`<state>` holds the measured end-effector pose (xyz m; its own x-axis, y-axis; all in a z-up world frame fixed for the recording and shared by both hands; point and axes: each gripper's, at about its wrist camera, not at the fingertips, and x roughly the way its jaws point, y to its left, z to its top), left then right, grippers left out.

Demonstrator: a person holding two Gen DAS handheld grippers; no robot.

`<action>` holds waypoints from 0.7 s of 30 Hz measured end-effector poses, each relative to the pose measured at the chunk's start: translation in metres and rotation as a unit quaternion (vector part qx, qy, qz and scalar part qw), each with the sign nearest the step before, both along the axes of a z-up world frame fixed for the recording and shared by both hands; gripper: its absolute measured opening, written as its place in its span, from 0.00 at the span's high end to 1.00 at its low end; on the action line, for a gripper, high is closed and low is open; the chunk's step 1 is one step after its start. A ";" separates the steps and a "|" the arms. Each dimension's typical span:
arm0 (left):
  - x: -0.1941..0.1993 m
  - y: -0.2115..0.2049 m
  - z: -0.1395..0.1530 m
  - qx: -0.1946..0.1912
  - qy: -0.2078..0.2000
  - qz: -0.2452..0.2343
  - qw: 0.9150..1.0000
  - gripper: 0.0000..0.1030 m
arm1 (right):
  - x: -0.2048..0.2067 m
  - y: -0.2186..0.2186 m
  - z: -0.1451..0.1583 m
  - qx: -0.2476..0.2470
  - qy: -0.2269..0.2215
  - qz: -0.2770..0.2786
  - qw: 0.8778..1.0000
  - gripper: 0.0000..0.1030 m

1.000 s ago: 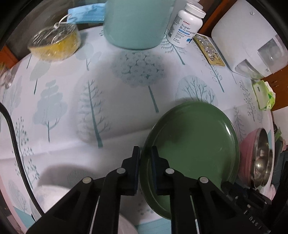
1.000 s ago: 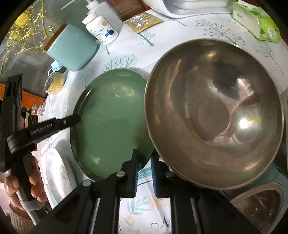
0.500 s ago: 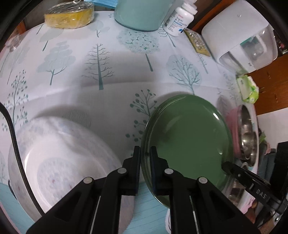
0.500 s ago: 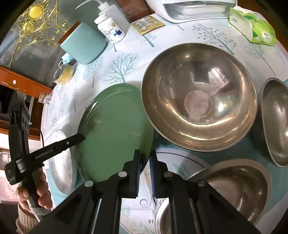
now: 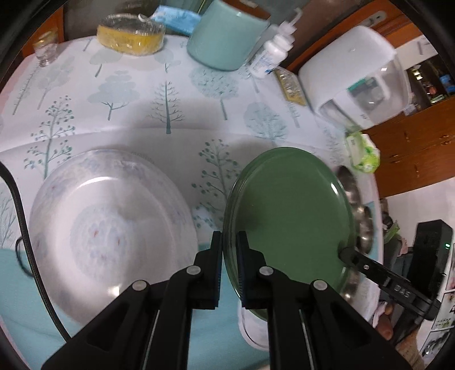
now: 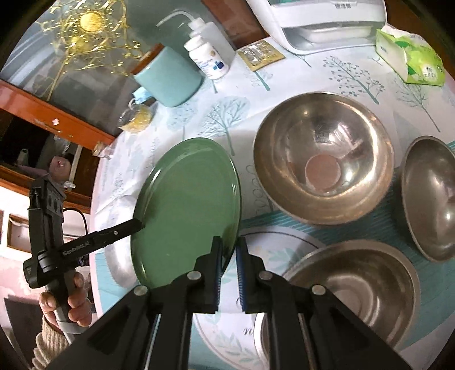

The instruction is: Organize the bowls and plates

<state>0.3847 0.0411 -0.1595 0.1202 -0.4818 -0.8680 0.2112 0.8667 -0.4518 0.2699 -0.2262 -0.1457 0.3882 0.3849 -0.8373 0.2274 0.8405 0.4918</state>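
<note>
A dark green plate (image 5: 287,224) (image 6: 187,207) hangs tilted above the tree-print tablecloth, held at two opposite rims. My left gripper (image 5: 229,247) is shut on its near rim in the left wrist view. My right gripper (image 6: 229,247) is shut on the opposite rim. Each gripper's black fingers show in the other's view, the right's at the plate's far edge (image 5: 345,253) and the left's at its left edge (image 6: 136,224). A white patterned plate (image 5: 108,227) lies on the table left of the green plate. Three steel bowls (image 6: 324,156) (image 6: 429,196) (image 6: 352,287) stand to the right.
At the back stand a teal canister (image 6: 167,75), a pill bottle (image 6: 206,57), a white appliance (image 6: 327,22), a tissue pack (image 6: 409,59) and a wrapped yellow dish (image 5: 130,35). A patterned plate (image 6: 227,335) lies under the near bowl. A person's hand (image 6: 68,301) grips the left handle.
Both grippers have risen with the green plate and carried it left, off the table. The white plate has come into full view beneath the left gripper, and the steel bowls look farther off.
</note>
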 end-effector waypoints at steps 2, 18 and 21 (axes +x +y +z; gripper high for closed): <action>-0.015 0.004 0.016 -0.005 -0.009 -0.003 1.000 0.93 | -0.010 0.001 0.009 0.002 -0.003 0.009 1.000 0.91; -0.208 0.042 0.042 -0.003 0.021 -0.022 1.000 0.93 | -0.169 0.029 0.044 -0.028 0.003 0.095 0.995 0.91; -0.244 0.052 0.031 -0.001 0.036 -0.011 0.999 0.93 | -0.199 0.037 0.033 -0.029 0.017 0.109 0.993 0.91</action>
<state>0.1411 0.0928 -0.1283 0.0469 -0.4857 -0.8728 0.1969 0.8612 -0.4687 0.0705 -0.1888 -0.1123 0.2713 0.4071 -0.8722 0.0526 0.8985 0.4357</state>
